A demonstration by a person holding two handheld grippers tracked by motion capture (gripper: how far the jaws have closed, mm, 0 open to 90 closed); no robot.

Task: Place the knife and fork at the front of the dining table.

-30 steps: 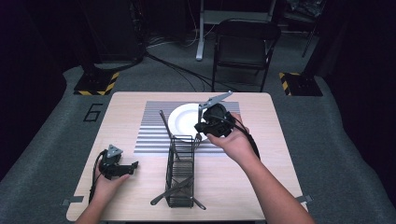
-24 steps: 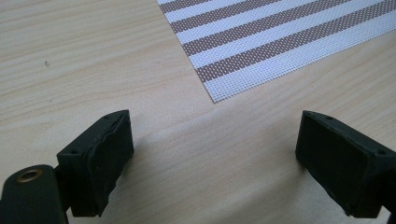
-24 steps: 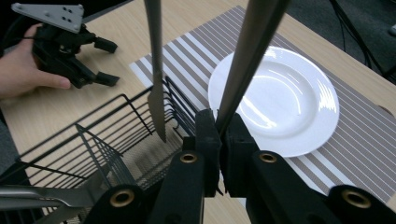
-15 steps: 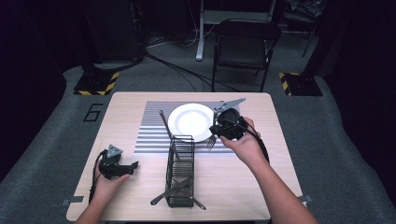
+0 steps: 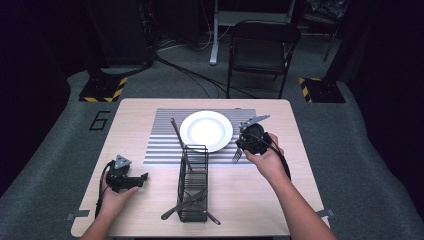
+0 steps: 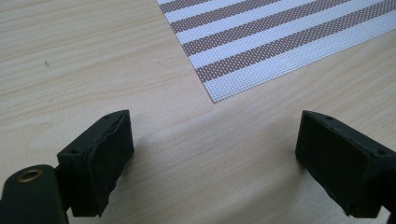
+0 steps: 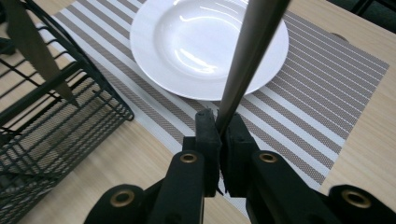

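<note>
My right gripper (image 5: 248,142) hovers low over the striped placemat (image 5: 160,145), just right of the white plate (image 5: 206,131). It is shut on a metal fork (image 5: 237,156), whose tines stick out below the hand. In the right gripper view the jaws (image 7: 219,122) pinch the fork's stem (image 7: 247,51), which rises across the plate (image 7: 187,42). At the table's front left, my left gripper (image 5: 135,179) rests in the hand. The left gripper view shows it open (image 6: 215,154) over bare wood with nothing between the jaws, the placemat's corner (image 6: 219,88) just ahead.
A black wire basket (image 5: 192,185) stands in front of the plate with several utensils in it. A long utensil (image 5: 177,132) leans out of its far end, and a blade (image 7: 28,42) shows over its rim. A folding chair (image 5: 262,50) stands beyond the table.
My right gripper has carried the fork rightward and down, from beside the basket and in front of the plate to the plate's right side. The left gripper has stayed put.
</note>
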